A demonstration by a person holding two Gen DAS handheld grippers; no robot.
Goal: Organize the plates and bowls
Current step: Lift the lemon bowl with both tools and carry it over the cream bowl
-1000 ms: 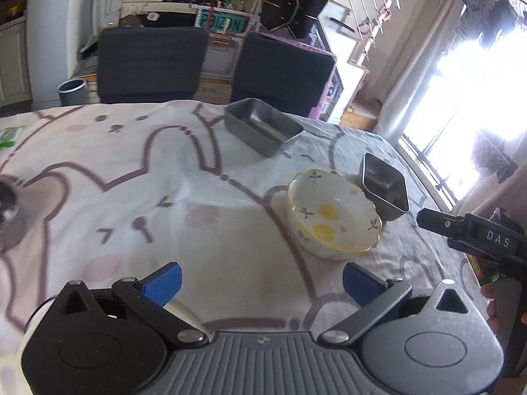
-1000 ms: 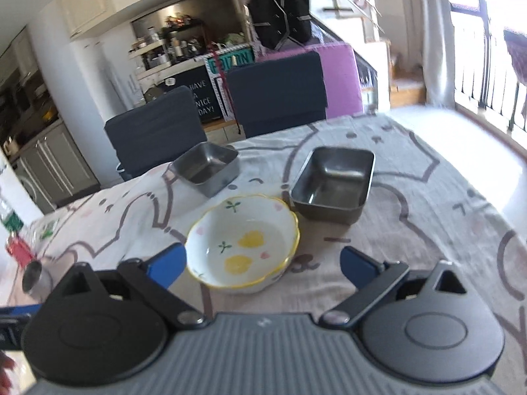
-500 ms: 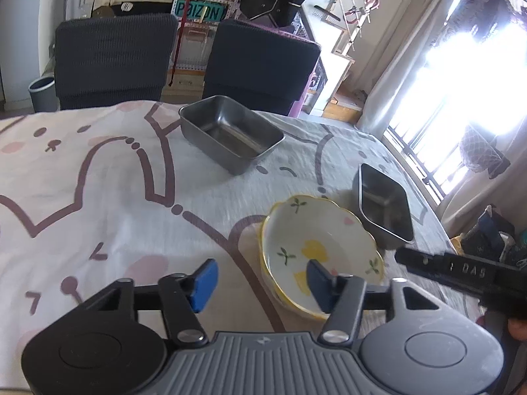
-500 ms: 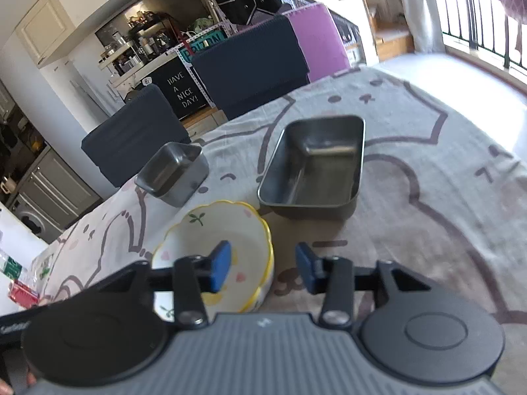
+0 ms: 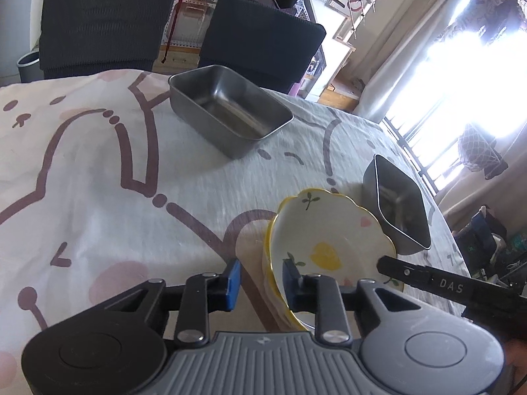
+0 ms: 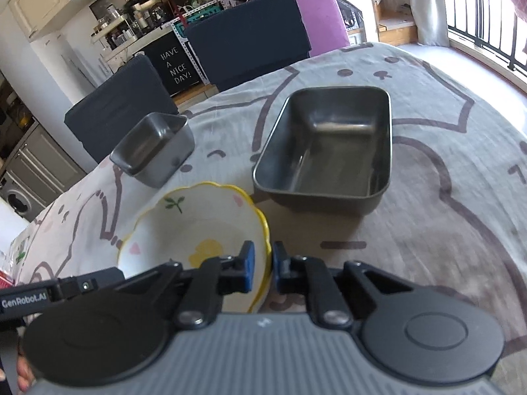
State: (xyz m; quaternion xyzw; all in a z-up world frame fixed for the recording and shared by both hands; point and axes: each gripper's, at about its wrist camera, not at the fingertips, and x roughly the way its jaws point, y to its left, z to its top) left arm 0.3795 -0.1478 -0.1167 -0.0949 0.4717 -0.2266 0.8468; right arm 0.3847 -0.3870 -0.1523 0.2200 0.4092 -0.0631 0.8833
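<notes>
so both my tools are on the same flowery bowl (image 5: pixel 322 233) right now, one on each side of it. left tool (image 5: pixel 262 279) has the near rim sitting between its blue pads and the jaws are closing, but there's a visible gap on the outer side, so i wouldn't call it gripped yet. right tool (image 6: pixel 262 268) is closing too and is nearly pinched on the yellow rim on the opposite side, pads look right up against it. the bowl is on the cartoon tablecloth (image 5: pixel 98 181) covering the tabletop, and it looks tipped up a bit in the left view.

progress wise: barely started, i'd say. the long steel tray (image 6: pixel 329 151) sits just beside the bowl, the smaller steel tray (image 6: pixel 154 148) a little further off, all three lying separately and empty. nothing is stacked or nested. still to do: get a proper hold, lift the bowl, and group the pieces somewhere sensible.
</notes>
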